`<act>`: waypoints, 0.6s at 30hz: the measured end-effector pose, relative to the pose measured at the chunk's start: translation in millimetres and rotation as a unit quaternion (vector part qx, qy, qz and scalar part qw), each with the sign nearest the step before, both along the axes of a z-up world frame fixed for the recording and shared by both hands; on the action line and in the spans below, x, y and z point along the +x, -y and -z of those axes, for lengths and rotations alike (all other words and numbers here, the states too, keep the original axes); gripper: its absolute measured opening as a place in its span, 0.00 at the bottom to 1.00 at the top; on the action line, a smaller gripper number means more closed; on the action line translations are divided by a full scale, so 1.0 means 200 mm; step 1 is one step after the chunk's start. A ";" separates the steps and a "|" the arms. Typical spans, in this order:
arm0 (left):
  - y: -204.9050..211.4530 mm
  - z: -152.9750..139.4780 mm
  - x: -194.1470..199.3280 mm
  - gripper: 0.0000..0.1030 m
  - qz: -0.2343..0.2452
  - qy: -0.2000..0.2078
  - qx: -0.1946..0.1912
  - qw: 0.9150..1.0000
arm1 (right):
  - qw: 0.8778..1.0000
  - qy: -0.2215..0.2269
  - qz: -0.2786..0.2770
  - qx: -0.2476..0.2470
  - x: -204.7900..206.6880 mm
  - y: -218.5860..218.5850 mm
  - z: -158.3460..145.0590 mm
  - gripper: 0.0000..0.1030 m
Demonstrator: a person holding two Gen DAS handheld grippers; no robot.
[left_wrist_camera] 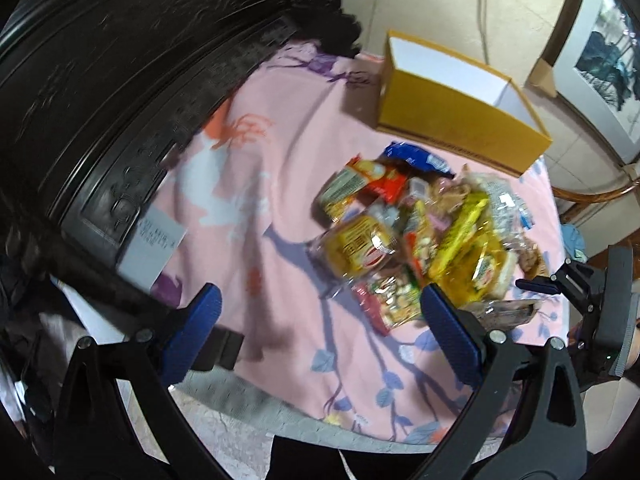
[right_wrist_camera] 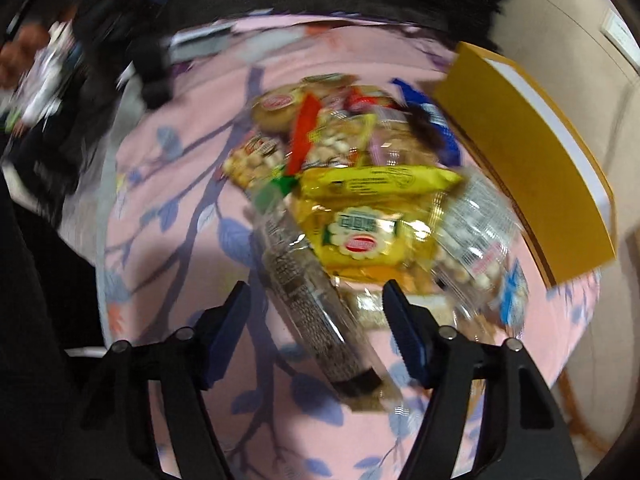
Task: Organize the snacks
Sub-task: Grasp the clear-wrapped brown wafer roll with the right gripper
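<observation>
Snack pile (left_wrist_camera: pixel 420 232) mid-frame, yellow box (left_wrist_camera: pixel 460 120) upper right. Left gripper (left_wrist_camera: pixel 320 320), right gripper (right_wrist_camera: pixel 316 316): both wide open, empty. Risk (judgement): slick wrappers slip or snag neighbours.

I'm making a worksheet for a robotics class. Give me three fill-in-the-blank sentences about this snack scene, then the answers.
1. The snack pile lies on a floral cloth whose background color is ____.
2. The open box beside the pile is ____ on the outside.
3. Both the left tongs and the right tongs have their fingers ____, gripping nothing.

Answers: pink; yellow; open
</observation>
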State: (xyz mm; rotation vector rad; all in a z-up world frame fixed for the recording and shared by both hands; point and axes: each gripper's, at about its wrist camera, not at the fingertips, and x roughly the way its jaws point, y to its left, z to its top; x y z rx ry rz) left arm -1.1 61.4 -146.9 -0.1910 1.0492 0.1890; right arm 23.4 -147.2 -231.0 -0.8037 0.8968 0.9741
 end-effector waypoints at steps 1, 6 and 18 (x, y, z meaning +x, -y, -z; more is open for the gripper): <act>0.00 0.01 0.00 0.98 -0.005 -0.005 0.004 1.000 | 1.000 0.000 -0.010 -0.005 0.00 -0.01 0.02 0.62; 0.00 0.06 -0.01 0.98 -0.023 -0.029 0.021 0.999 | 0.998 -0.007 -0.050 -0.023 0.00 -0.03 0.11 0.48; 0.15 0.18 0.12 0.98 0.071 -0.025 0.082 0.994 | 0.994 -0.071 0.070 0.053 0.04 0.09 -0.03 0.26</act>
